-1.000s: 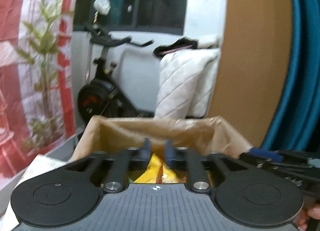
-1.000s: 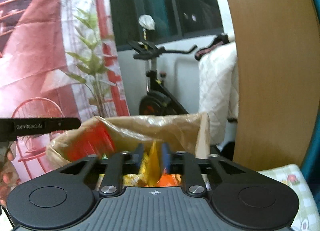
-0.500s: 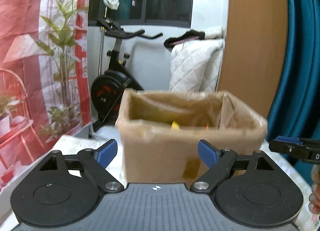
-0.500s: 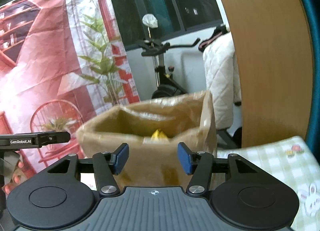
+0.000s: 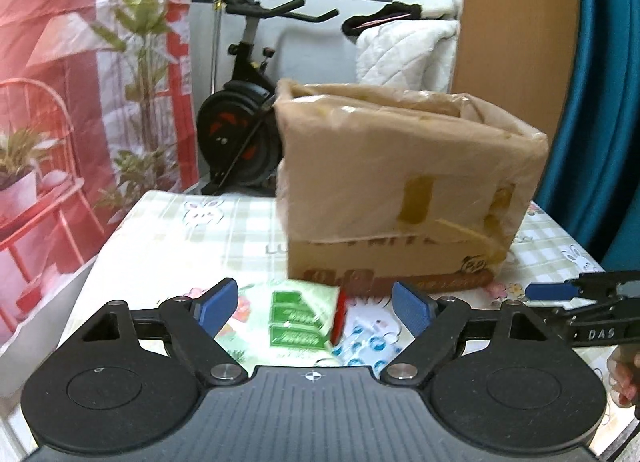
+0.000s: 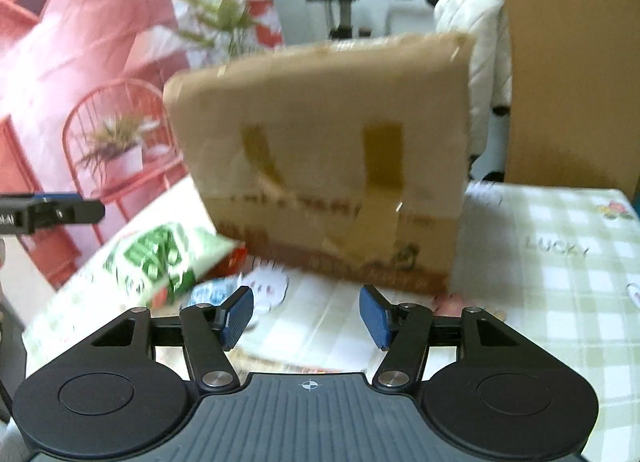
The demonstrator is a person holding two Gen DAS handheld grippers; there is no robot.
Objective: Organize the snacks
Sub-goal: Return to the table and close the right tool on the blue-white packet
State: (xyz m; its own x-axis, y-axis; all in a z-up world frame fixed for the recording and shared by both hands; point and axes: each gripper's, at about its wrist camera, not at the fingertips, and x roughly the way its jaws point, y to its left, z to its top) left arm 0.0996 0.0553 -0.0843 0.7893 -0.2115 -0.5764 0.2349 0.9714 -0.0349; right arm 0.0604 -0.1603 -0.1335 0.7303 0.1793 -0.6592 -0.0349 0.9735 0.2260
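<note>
A brown cardboard box [image 5: 404,198] wrapped in clear tape stands on the checked tablecloth [image 5: 192,238]; it also shows in the right wrist view [image 6: 328,158]. A white and green snack pack [image 5: 298,320] lies on the cloth just in front of the box, with a blue-and-white pack [image 5: 364,346] beside it. My left gripper [image 5: 314,308] is open and empty, low over these packs. My right gripper [image 6: 306,316] is open and empty in front of the box, with the green pack [image 6: 160,262] to its left. The box's inside is hidden.
An exercise bike [image 5: 244,122] and a white quilted cover [image 5: 404,50] stand behind the table. A red printed backdrop [image 5: 60,82] hangs at the left, a wooden panel [image 5: 516,22] and teal curtain [image 5: 608,102] at the right. The tablecloth [image 6: 560,262] stretches to the box's right.
Both grippers were shut on snack packs over the box a second ago. They opened, the packs stayed in the box, and both grippers pulled back and down to the table in front of it.
</note>
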